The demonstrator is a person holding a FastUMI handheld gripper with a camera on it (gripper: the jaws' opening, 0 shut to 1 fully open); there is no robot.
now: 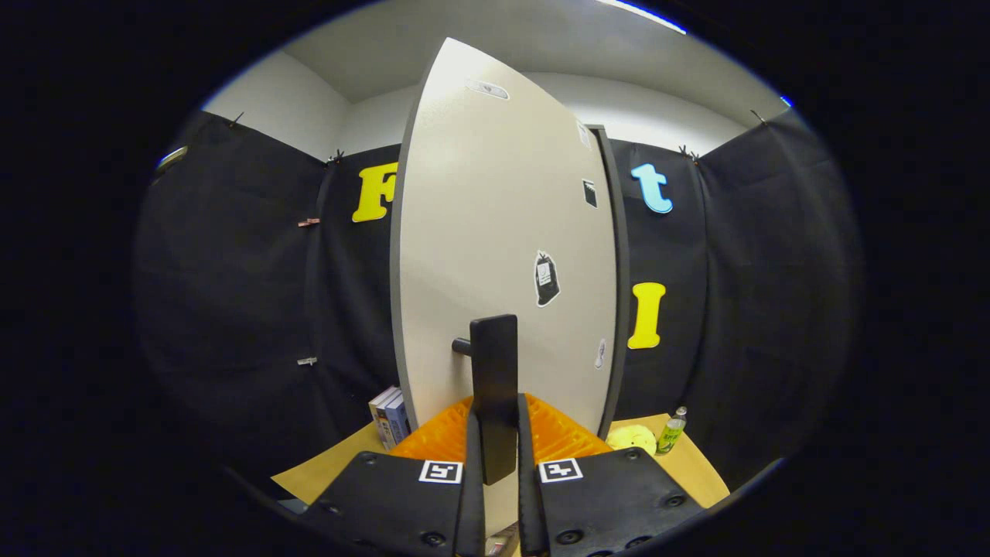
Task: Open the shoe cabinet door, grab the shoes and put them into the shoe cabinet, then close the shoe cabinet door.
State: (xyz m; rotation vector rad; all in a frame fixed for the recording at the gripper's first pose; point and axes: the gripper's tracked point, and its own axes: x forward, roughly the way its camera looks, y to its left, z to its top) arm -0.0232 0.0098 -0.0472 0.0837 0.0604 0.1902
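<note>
With my gripper clamped on the black door handle, I hold the shoe cabinet door edge-on, presumably to swing it.

Pale cabinet door, black handle.

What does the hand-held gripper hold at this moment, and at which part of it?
The hand-held gripper is shut on the black handle of the shoe cabinet door, with both fingers pressing the lower part of the handle bar.
</note>
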